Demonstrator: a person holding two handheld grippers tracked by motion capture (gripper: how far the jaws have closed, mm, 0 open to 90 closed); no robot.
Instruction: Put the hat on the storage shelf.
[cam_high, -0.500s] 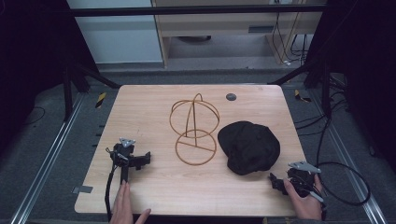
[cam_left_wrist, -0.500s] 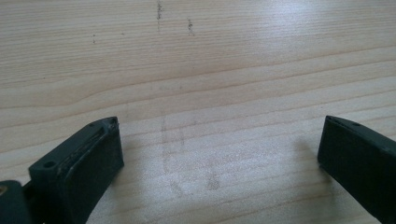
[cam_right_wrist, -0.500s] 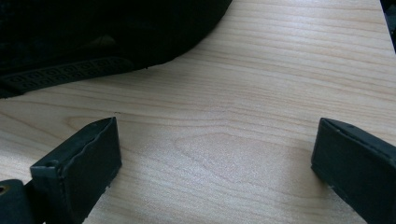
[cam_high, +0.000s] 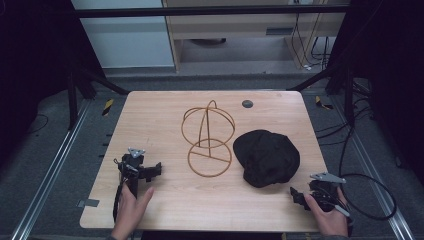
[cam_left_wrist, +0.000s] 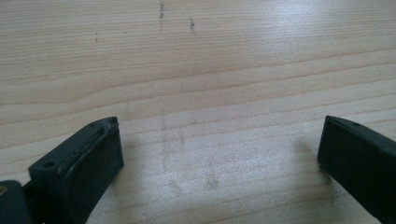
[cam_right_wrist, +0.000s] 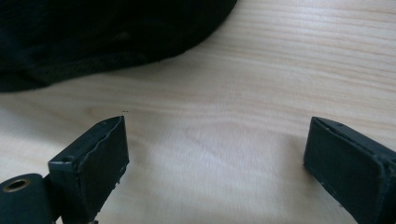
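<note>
Little has moved: both tongs rest wide open and empty at the surface's near corners, right tongs (cam_high: 298, 196) just short of the black cap (cam_high: 266, 157). Approach stage; next, the cap's near rim is to be gripped for the wire stand (cam_high: 208, 137); left tongs (cam_high: 150, 171) idle.

A lab (aluminium rails (cam_high: 47, 172), trailing cables (cam_high: 367, 182)).

A black cap (cam_high: 266, 158) lies crown-up on the right half of the light wooden table (cam_high: 150, 120), soft and slightly crumpled. Just to its left, apart from it, stands a thin tan wire stand (cam_high: 208, 139): a domed cage of hoops rising from a flat ring base.
</note>
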